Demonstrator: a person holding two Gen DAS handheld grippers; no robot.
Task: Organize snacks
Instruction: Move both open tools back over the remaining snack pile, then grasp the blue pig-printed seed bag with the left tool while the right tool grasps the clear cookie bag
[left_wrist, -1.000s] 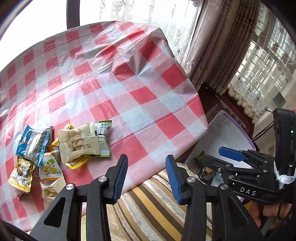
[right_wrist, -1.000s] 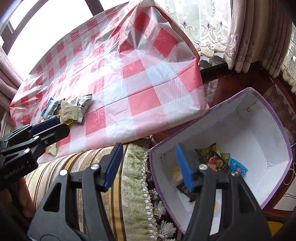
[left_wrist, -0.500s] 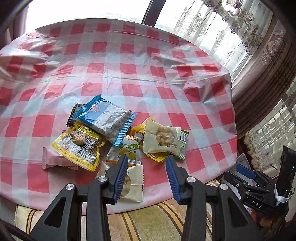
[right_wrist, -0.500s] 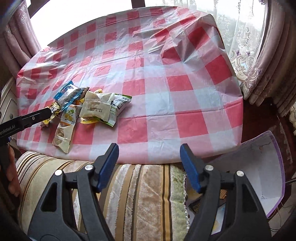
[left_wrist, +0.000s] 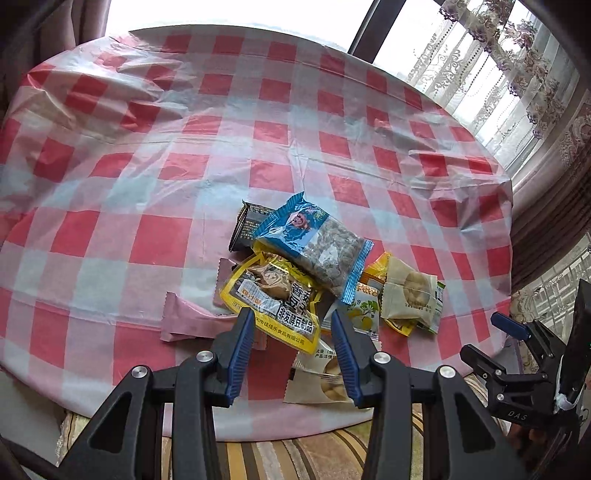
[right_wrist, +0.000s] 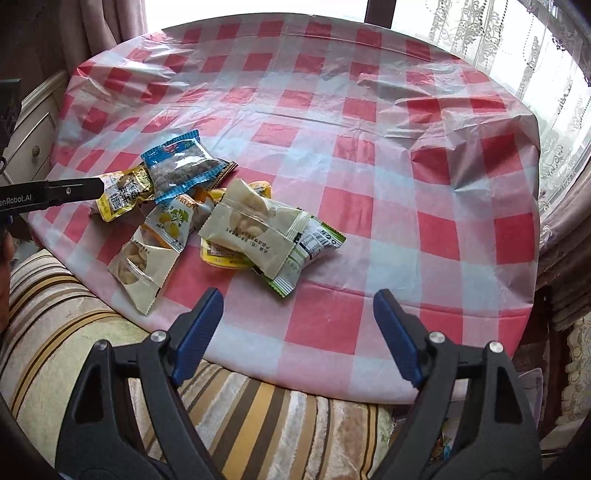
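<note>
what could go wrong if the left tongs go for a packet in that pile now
The packets overlap: the blue packet lies on the yellow packet, so closing the open left tongs there may drag or lift two at once.

The cream packet sits at the table edge; a nudge could tip it off.

The plastic tablecloth is loose and wrinkled, so the pads could pinch it.

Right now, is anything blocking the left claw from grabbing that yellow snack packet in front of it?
Nothing visible. The left gripper is open, and the yellow packet lies just ahead of its fingertips. Only the blue packet overlaps the yellow one's far edge.
</note>
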